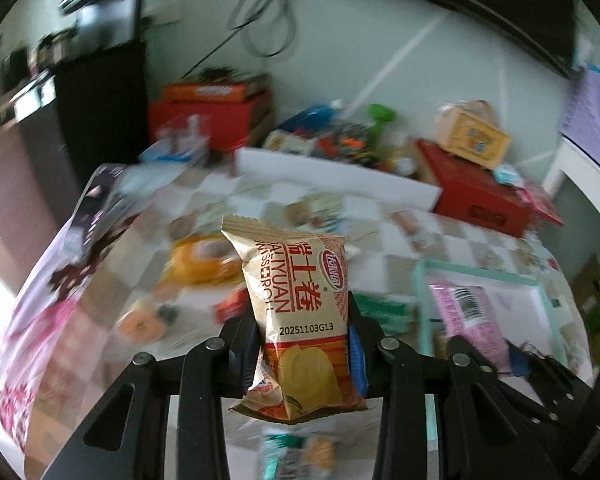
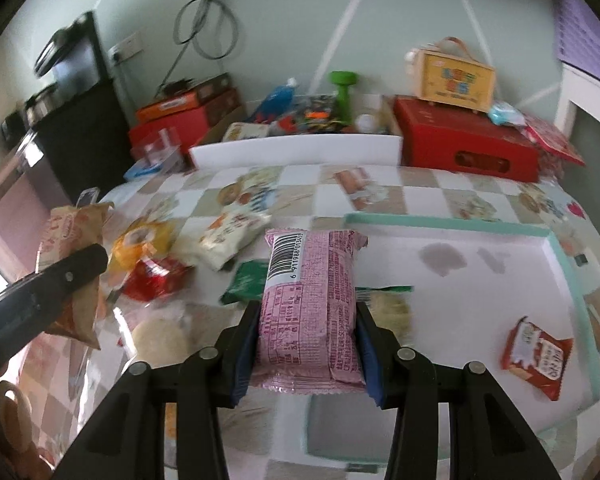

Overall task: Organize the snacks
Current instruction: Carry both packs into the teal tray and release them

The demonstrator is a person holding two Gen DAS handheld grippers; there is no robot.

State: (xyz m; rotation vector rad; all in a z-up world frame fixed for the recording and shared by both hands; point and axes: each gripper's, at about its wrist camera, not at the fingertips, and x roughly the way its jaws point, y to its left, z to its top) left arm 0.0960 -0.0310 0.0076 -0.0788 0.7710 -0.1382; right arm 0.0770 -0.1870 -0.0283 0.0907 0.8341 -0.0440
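Hand-held gripper (image 2: 306, 344) around pink packet (image 2: 310, 304)

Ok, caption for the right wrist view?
Right gripper clamps pink plastic snack packet beside white mint-rimmed tray.

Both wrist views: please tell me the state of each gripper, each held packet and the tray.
Left gripper: shut on beige Swiss-roll packet.
Beige Swiss-roll packet: held upright, lifted.
Right gripper: shut on pink barcoded packet.
Pink barcoded packet: held, lifted.
White tray with mint rim: holds one red packet.
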